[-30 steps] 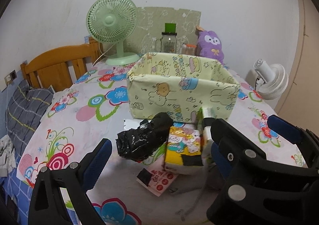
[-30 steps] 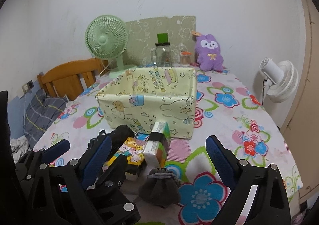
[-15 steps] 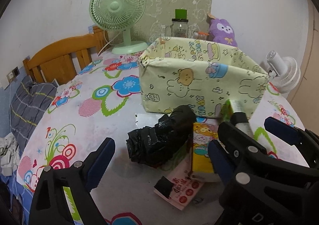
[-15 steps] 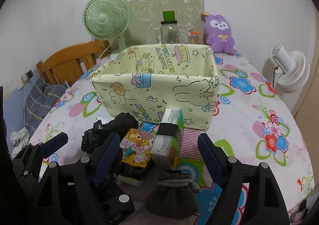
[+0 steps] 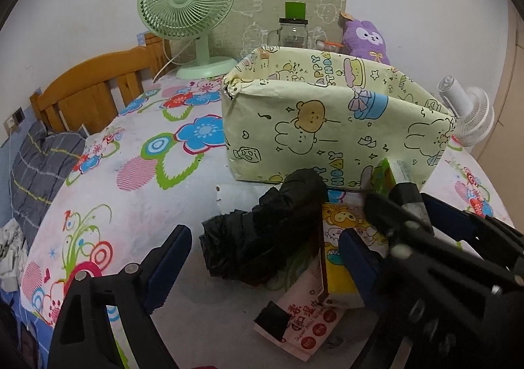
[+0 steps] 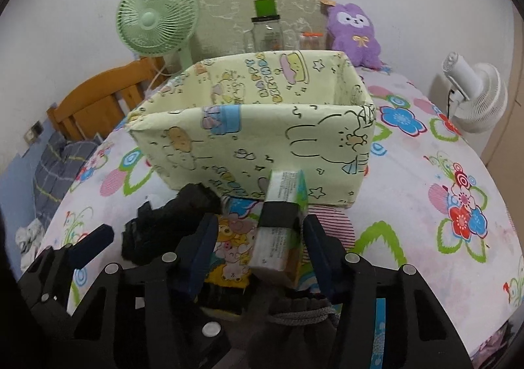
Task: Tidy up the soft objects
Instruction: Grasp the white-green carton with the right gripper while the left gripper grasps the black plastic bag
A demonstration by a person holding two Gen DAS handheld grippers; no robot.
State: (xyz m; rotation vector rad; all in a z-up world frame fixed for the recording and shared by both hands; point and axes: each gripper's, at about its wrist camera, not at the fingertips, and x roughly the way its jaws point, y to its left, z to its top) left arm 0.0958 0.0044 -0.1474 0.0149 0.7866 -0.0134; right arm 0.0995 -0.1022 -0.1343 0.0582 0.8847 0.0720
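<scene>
On the flower-print bench (image 6: pixel 425 146), the biggest thing is the yellow cartoon-print box (image 6: pixel 262 136), open at the top and showing nothing inside from the right wrist view; it fills more of both views than it did a second ago, since both hands have come forward and down toward the heap lying against its near wall. That heap holds the soft things to be sorted: a crumpled black bag (image 5: pixel 262 231) on the left, a yellow cartoon tissue pack (image 5: pixel 344 238) beside it, a green-and-white pack (image 6: pixel 281 221) with a black band leaning up toward the box, a grey drawstring pouch (image 6: pixel 294 320) nearest the camera, and a flat pink wipes packet (image 5: pixel 304 326) under the rest.

The right gripper (image 6: pixel 258 248) has just been closing, and its blue pads now stand either side of the green-and-white pack; the right pad looks to meet it, while a gap seems to remain on the left, so I judge the grasp not yet made. The left gripper (image 5: pixel 262 257) has narrowed only slightly and stays wide, straddling the black bag without touching it. Nothing has gone into the box yet; the first lift looks imminent.
</scene>
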